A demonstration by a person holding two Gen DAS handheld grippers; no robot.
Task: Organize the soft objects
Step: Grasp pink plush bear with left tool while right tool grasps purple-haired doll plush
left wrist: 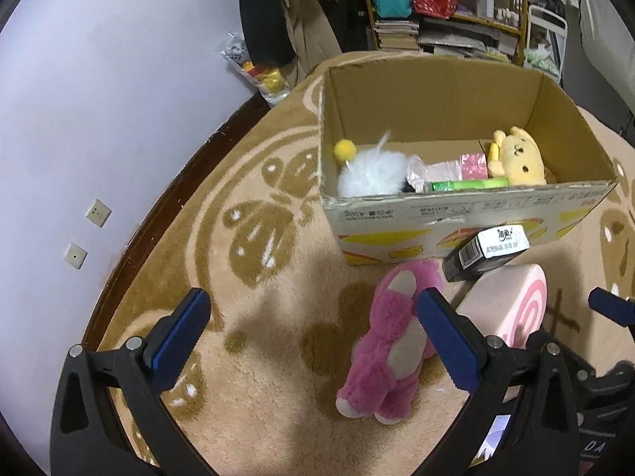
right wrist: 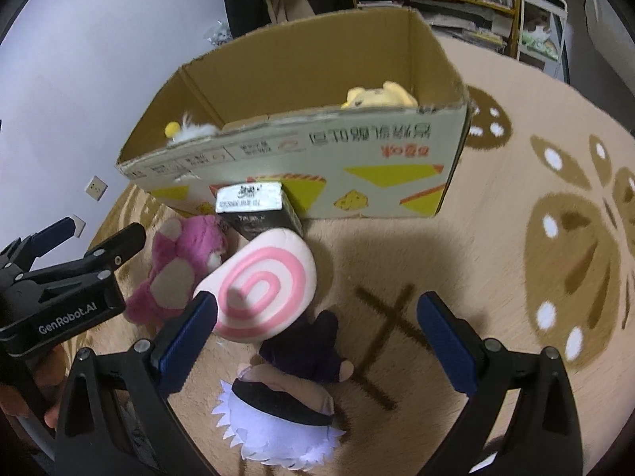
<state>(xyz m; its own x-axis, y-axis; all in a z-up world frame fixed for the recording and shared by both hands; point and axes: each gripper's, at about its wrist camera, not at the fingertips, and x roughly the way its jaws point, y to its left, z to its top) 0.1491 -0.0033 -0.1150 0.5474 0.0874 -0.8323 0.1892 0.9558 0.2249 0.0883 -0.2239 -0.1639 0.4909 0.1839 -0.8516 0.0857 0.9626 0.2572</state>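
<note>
A cardboard box (left wrist: pixel 456 214) (right wrist: pixel 301 150) stands on the rug, holding a yellow plush (left wrist: pixel 518 156) (right wrist: pixel 381 95), a white fluffy toy (left wrist: pixel 371 174) and packets. In front of it lie a pink plush bear (left wrist: pixel 385 353) (right wrist: pixel 178 269), a pink swirl-roll cushion (left wrist: pixel 512 309) (right wrist: pixel 262 285) and a black carton (left wrist: pixel 484 252) (right wrist: pixel 258 210). A doll in dark clothes with white hair (right wrist: pixel 293 388) lies below the cushion. My left gripper (left wrist: pixel 317 337) is open over the rug, left of the bear. My right gripper (right wrist: pixel 317 341) is open above the doll.
A beige rug with brown patterns (right wrist: pixel 555 238) covers the floor. A pale wall with sockets (left wrist: pixel 79 119) runs on the left. Shelves with bags and books (left wrist: pixel 436 8) stand behind the box. A hand (right wrist: pixel 51 396) holds the left gripper.
</note>
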